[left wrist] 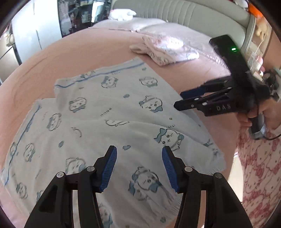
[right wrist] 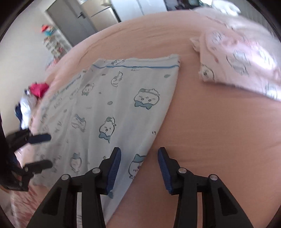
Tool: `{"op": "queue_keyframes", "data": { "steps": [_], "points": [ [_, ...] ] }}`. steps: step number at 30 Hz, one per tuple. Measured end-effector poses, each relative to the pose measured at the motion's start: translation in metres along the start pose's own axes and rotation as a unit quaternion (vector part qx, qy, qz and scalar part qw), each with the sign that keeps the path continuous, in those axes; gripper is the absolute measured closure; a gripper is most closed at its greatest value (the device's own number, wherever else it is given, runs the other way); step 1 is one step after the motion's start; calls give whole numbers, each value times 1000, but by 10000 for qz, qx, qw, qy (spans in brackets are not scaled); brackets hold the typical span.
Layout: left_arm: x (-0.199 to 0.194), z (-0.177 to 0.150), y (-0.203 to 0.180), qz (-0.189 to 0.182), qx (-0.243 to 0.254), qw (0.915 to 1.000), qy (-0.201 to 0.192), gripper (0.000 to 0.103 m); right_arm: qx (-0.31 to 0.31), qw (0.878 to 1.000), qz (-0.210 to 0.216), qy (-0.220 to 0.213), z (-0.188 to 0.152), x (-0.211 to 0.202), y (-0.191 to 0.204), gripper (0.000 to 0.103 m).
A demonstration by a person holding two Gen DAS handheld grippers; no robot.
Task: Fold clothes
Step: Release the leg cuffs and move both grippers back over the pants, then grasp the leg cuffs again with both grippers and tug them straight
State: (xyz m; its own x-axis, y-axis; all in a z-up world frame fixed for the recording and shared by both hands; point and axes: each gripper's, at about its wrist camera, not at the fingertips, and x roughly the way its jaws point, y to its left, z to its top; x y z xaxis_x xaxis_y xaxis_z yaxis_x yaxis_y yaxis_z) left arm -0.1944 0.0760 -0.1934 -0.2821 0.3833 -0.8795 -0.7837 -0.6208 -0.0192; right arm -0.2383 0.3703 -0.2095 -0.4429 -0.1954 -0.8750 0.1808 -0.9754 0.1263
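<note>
1. Garment (left wrist: 108,122): white cloth printed with blue cartoon figures and edged with a thin blue line. It lies spread flat on the bed, one layer folded over another along its left part. In the right wrist view its right edge runs on a slant down toward the camera.
2. Bed (left wrist: 70,52): covered by a plain pink sheet; it bears the garment and everything listed at 5.
3. Left gripper (left wrist: 139,166): black frame, blue ribbed pads. Fingers spread wide apart and grasping nothing, held above the garment's near part. In the right wrist view it shows at the left edge (right wrist: 47,150), fingers likewise parted, over the garment's left side.
4. Right gripper (right wrist: 139,168): same make. Fingers released, nothing between them; the left finger stands over the garment's right edge, the right finger over bare sheet. In the left wrist view it appears at the right (left wrist: 179,100), held by a hand (left wrist: 252,114), just above the garment's right edge; a green light glows on its body.
5. Pink clothes (left wrist: 166,50): a folded pile with a pale printed pattern, lying beyond the garment, well apart from it, near the pillows (left wrist: 133,24).
6. Headboard (left wrist: 175,12): grey, padded, behind the pillows.
7. Trousers (left wrist: 260,175): pink printed, worn by the person, at the bed's right side.
</note>
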Motion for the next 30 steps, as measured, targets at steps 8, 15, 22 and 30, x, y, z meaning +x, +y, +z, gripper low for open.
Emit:
{"op": "queue_keyframes", "data": {
  "steps": [8,15,22,30],
  "points": [
    [13,9,16,-191,-63,9997,141,48,-906,9912,-814,-513,-3,-27,-8,63],
    [30,17,20,-277,-242,9993,99,48,-1559,9845,739,-315,12,6,64,44],
    [7,-17,72,249,-207,9973,655,23,-1620,9857,-455,-138,9,-2,-5,21],
    [24,9,52,104,37,9995,311,23,-1356,9900,-393,26,30,19,1,21]
  ]
}}
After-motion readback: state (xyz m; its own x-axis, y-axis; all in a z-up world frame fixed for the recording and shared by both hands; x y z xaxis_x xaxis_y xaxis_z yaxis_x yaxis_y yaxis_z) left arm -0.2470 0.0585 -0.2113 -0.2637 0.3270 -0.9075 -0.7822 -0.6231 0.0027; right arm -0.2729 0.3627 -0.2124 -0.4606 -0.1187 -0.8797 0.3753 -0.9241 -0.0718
